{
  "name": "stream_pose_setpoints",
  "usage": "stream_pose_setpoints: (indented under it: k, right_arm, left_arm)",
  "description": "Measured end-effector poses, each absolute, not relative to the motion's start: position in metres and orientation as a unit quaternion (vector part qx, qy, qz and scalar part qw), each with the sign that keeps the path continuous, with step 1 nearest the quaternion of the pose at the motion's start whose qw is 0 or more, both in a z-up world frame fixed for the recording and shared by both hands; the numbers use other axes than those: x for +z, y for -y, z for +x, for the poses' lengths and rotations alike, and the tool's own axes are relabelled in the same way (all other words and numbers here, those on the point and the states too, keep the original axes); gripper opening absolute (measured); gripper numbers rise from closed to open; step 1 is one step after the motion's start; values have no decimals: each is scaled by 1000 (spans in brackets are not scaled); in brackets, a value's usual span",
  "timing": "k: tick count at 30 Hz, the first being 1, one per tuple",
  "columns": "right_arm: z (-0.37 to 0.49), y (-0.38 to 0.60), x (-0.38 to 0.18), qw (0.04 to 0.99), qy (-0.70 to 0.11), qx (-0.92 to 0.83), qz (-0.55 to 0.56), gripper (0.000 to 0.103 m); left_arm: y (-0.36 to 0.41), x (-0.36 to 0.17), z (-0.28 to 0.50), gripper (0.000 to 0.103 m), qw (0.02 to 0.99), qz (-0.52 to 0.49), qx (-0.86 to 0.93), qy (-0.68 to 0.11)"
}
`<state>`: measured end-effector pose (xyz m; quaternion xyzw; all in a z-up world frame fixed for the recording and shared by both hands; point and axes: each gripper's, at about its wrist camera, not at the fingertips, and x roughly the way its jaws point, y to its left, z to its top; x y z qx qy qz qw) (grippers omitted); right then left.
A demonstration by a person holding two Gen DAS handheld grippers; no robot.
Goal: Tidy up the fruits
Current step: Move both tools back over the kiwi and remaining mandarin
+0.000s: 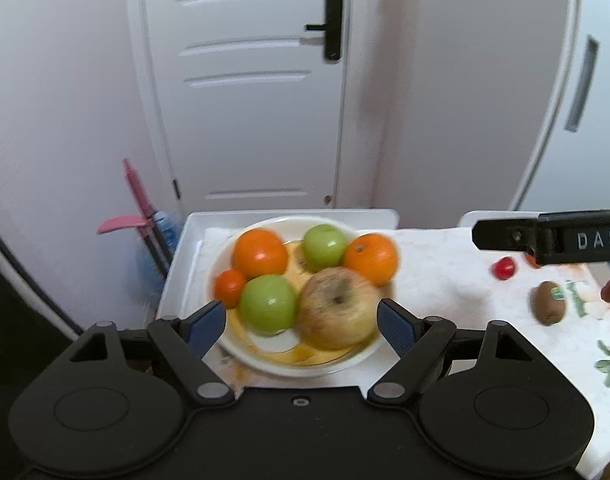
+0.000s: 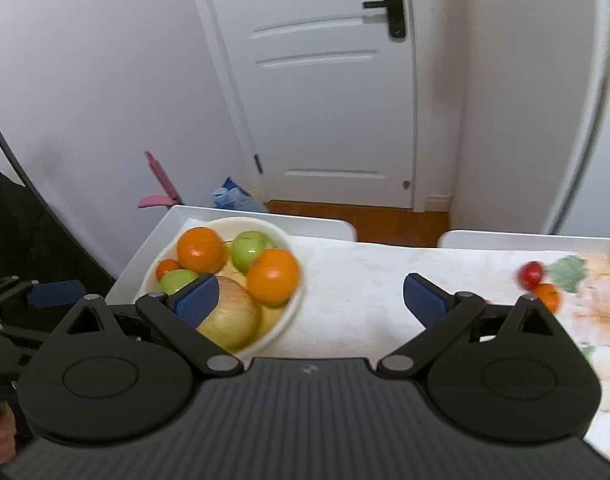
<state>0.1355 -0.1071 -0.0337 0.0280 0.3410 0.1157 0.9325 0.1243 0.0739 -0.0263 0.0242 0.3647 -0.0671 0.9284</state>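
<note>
Six fruits already sit in the white bowl (image 1: 225, 344) at the far left of the surface (image 1: 437, 280), so I judge the sorting is well along but not finished. From largest to smallest, the bowl holds a big yellowish apple (image 1: 338, 314), two green apples (image 1: 268, 304) (image 1: 325, 245), two oranges (image 1: 260, 254) (image 1: 371, 258) and one small tangerine (image 1: 229, 287).

My left gripper (image 1: 303, 322) hovers just over the near rim of the bowl with its fingers wide apart and nothing between them. My right gripper (image 2: 311, 300) is also wide and empty, and it hangs over the bare cloth to the right of the bowl.

Three loose fruits remain well apart from the bowl, on the right side: a kiwi (image 1: 548, 303), a small orange fruit (image 2: 547, 297) and a small red fruit (image 2: 531, 275). The last two lie just beside each other.

I think the next move belongs to my right gripper: go to the right, come down around one loose fruit with the fingers on both sides, close gently, then carry it to the bowl. The bowl is crowded, so the placing needs care, or a fruit may roll out.

Both views are blurred. In the left view the small orange fruit is mostly hidden behind my right gripper, and the kiwi does not show in the right view. I cannot tell what the red fruit is.
</note>
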Motion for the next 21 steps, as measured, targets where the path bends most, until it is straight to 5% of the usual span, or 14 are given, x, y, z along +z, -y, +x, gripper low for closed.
stream_pose_setpoints:
  k: [21]
  right_arm:
    - [109,271,-28,937,-345,49,4,103]
  left_arm:
    - [61,-13,122,86,921,61,-131,-362]
